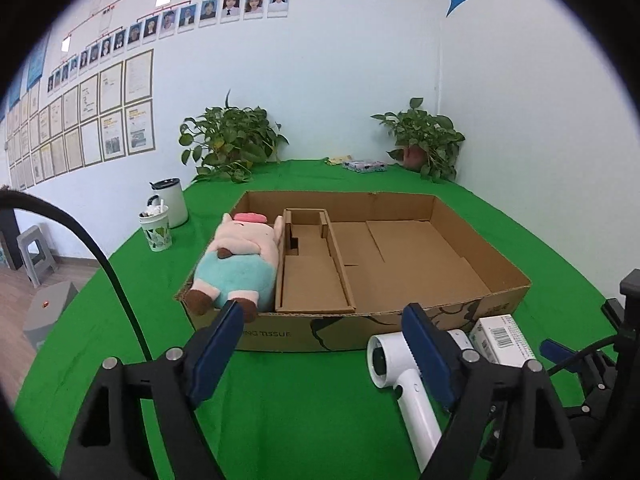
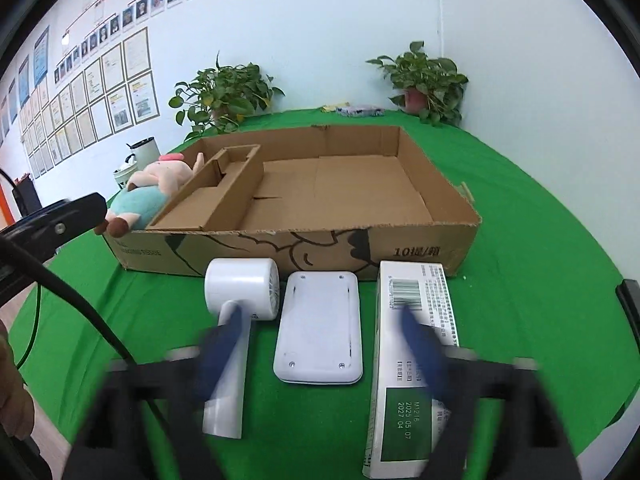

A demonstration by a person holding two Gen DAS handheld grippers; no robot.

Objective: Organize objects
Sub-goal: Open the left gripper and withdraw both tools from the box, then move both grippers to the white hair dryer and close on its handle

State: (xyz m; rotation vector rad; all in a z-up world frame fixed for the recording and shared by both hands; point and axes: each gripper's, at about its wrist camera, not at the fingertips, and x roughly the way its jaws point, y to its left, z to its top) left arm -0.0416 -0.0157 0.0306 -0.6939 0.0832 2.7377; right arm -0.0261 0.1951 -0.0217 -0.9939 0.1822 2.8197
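Right wrist view: a green-clothed table (image 2: 520, 208) bears a shallow cardboard box (image 2: 436, 256). A plush pig (image 2: 152, 192) lies in its left compartment. Just before the box's front wall lie a white-green carton (image 2: 416, 408), a white flat device (image 2: 320, 332) and a white handheld fan (image 2: 240, 284). Both the right gripper (image 2: 320, 340) and left gripper (image 1: 324, 344) gape wide, holding nothing.

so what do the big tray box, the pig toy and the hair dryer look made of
Tray box: brown corrugated cardboard, matte, with ragged cut rims and printed sides. Pig toy: soft plush fabric, fuzzy surface. Hair dryer: probably hard white plastic, smooth with a slight sheen.
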